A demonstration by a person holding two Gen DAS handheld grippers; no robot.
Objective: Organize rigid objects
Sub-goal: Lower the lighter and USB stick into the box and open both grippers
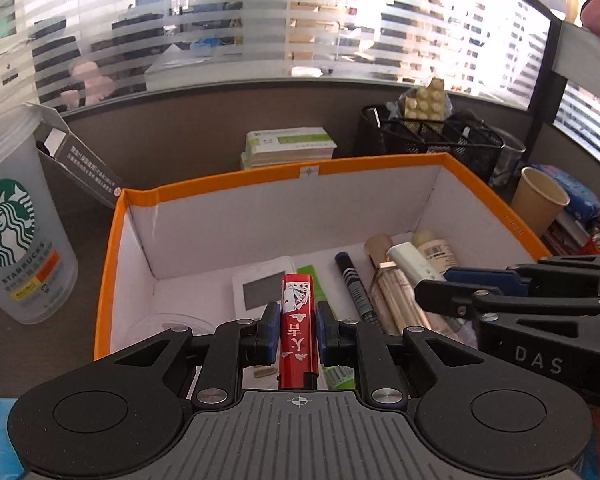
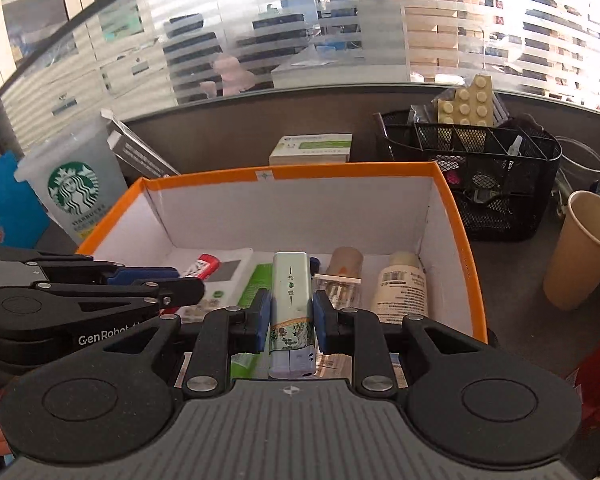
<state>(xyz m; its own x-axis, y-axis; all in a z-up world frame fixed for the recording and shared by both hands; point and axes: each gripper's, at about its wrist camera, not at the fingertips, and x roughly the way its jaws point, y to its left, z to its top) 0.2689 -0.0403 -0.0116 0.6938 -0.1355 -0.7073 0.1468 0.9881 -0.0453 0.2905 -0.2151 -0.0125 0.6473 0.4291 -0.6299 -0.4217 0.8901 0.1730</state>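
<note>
Left gripper [image 1: 298,330] jaws pinching a red lighter [image 1: 298,320] with white playing cards and signs on it, over the orange-rimmed box [image 1: 236,178]. Right gripper [image 2: 290,320] jaws pinching a pale green lighter [image 2: 291,308] with a painted picture, over the same box.

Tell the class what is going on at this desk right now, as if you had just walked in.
A person is sorting small items into an orange-rimmed box with a handheld tool in each hand. The left tool is shut on a red lighter, and the right tool is shut on a pale green lighter. Both hang over the open box, which already holds a marker and a few bottles.
</note>
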